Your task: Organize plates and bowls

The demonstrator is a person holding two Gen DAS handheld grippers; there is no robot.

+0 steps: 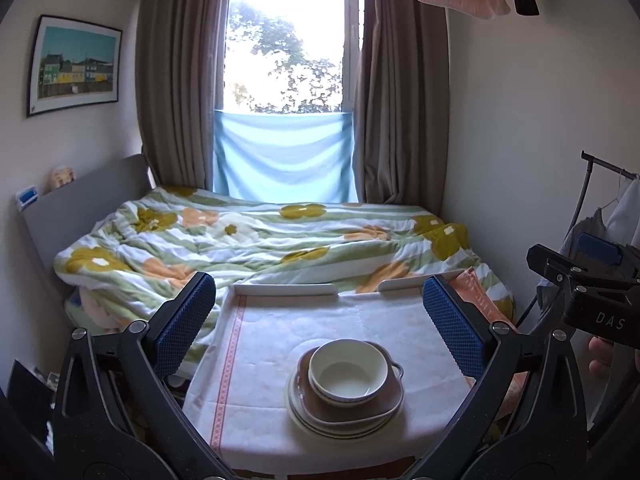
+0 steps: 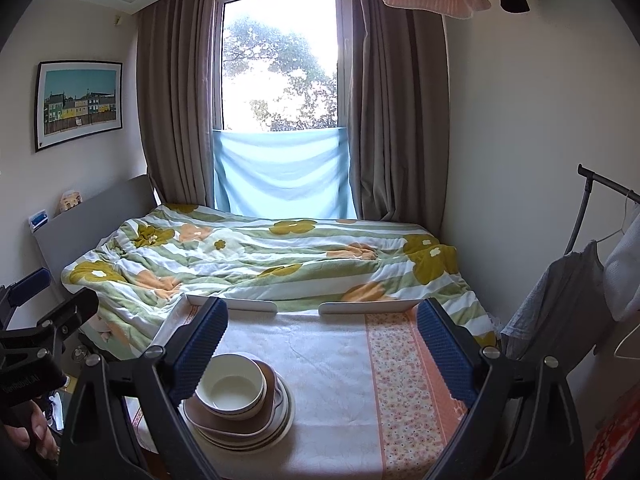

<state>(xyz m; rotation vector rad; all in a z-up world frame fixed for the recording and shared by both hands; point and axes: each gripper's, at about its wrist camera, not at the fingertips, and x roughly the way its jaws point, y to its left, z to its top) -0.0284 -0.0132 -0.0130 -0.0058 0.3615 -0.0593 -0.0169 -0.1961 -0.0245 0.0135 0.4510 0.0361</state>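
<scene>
A cream bowl (image 1: 346,371) sits on a brown squarish dish (image 1: 384,402), which rests on a stack of cream plates (image 1: 304,416) on the cloth-covered table (image 1: 260,344). My left gripper (image 1: 320,328) hovers over the stack, open, its blue pads wide apart and holding nothing. In the right wrist view the same bowl (image 2: 232,386), brown dish (image 2: 204,412) and plates (image 2: 286,416) lie low and left. My right gripper (image 2: 322,344) is open and empty, its left pad (image 2: 198,348) just above the bowl's near rim.
A bed with a flowered quilt (image 1: 260,240) lies beyond the table, under a curtained window (image 1: 284,52). White rail pieces (image 2: 364,307) edge the table's far side. A clothes rack (image 2: 592,240) with hanging garments stands at right. A hand (image 2: 36,436) holds the other gripper.
</scene>
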